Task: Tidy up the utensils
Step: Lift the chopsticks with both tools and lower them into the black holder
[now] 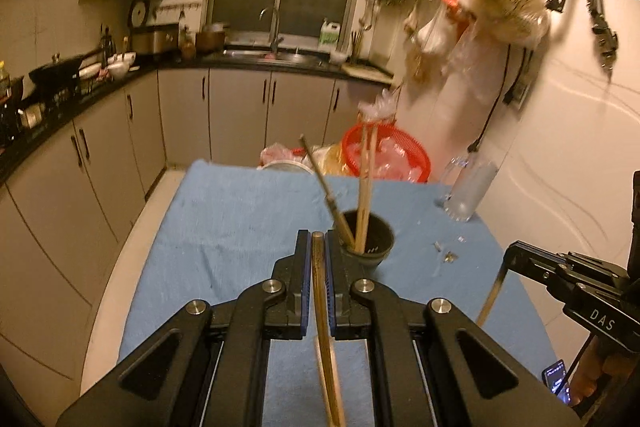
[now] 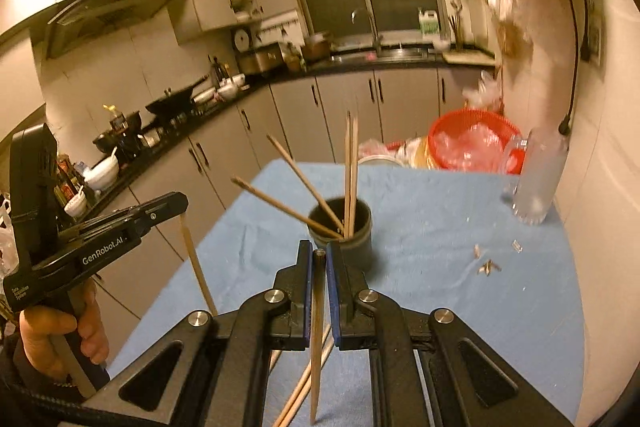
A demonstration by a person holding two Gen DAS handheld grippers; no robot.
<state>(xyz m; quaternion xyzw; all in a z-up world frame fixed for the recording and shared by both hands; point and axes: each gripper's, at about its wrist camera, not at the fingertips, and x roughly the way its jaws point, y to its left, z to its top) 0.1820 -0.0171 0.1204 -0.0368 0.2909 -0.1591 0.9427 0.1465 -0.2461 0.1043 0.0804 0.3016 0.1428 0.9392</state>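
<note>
A dark round cup point(image 1: 370, 241) point(image 2: 344, 227) stands on the blue cloth and holds several wooden chopsticks point(image 1: 366, 187) point(image 2: 350, 171) leaning out of it. My left gripper point(image 1: 318, 243) is shut on a chopstick point(image 1: 322, 307), just before the cup. It also shows in the right wrist view point(image 2: 182, 205), with its chopstick point(image 2: 196, 263) hanging down. My right gripper point(image 2: 319, 253) is shut on another chopstick point(image 2: 317, 327), close in front of the cup. It shows in the left wrist view point(image 1: 508, 255) with its chopstick point(image 1: 492, 297). More chopsticks point(image 2: 304, 383) lie on the cloth under it.
The blue cloth point(image 1: 240, 227) point(image 2: 460, 287) covers a small table. A clear glass pitcher point(image 1: 466, 189) point(image 2: 538, 179) stands at the back right, small scraps point(image 1: 450, 255) point(image 2: 486, 265) near it. A red basket point(image 1: 390, 153) point(image 2: 472, 143) sits behind the table. Kitchen counters run along the left and back.
</note>
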